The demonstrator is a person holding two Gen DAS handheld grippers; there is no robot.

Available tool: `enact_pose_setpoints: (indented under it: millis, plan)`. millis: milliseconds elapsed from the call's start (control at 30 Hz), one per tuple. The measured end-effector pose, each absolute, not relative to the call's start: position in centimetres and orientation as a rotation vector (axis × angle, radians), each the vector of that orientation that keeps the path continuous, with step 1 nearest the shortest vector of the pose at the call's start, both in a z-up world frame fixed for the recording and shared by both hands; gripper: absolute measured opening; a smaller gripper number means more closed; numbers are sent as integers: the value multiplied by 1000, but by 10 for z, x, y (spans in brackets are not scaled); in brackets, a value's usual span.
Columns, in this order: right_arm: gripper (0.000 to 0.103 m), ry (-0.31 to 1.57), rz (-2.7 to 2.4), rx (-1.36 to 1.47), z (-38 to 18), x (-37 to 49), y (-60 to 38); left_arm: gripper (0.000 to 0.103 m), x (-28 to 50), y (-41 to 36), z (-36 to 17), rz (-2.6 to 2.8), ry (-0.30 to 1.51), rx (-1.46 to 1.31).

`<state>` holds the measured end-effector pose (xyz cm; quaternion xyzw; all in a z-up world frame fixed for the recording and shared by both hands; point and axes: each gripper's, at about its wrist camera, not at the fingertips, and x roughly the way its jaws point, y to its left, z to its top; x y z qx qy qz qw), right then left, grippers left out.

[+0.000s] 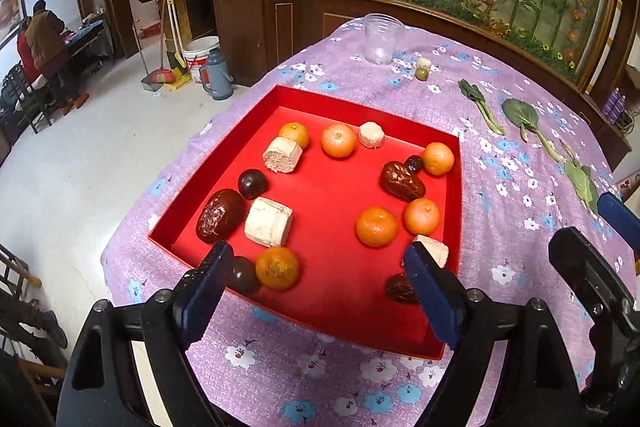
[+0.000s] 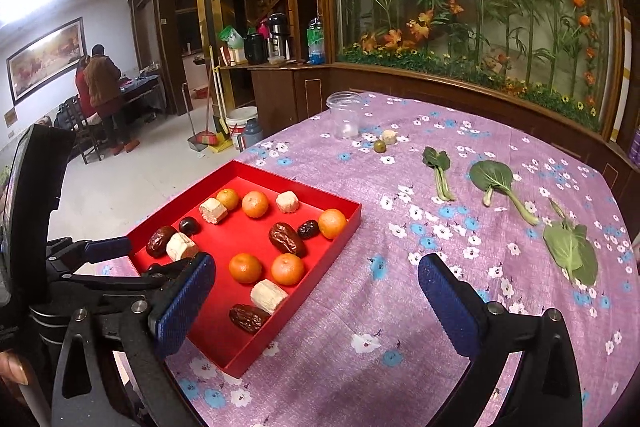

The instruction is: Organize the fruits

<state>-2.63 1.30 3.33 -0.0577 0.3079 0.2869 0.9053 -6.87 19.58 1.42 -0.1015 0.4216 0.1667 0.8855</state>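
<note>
Hovering with both grippers spread and empty, we are holding the left gripper (image 1: 316, 291) over the near end of the red tray (image 1: 404, 119) of fruits; the right gripper (image 2: 316, 301) is risking a clip on the tray's near corner.

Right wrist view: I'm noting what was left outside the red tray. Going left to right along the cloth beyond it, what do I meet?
Clear cup → green fruit → pale chunk → small leaf → middle leaf → big leaf.
</note>
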Motion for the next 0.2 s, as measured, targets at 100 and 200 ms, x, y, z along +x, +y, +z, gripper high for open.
enact_pose_setpoints:
  millis: [100,200]
  plan:
    - [103,639,600,-121,32,-27,15,86,-72,199,16,376,837,-202]
    - [103,639,611,-128,31,-26,20,88,-71,202,18,386,824,-197]
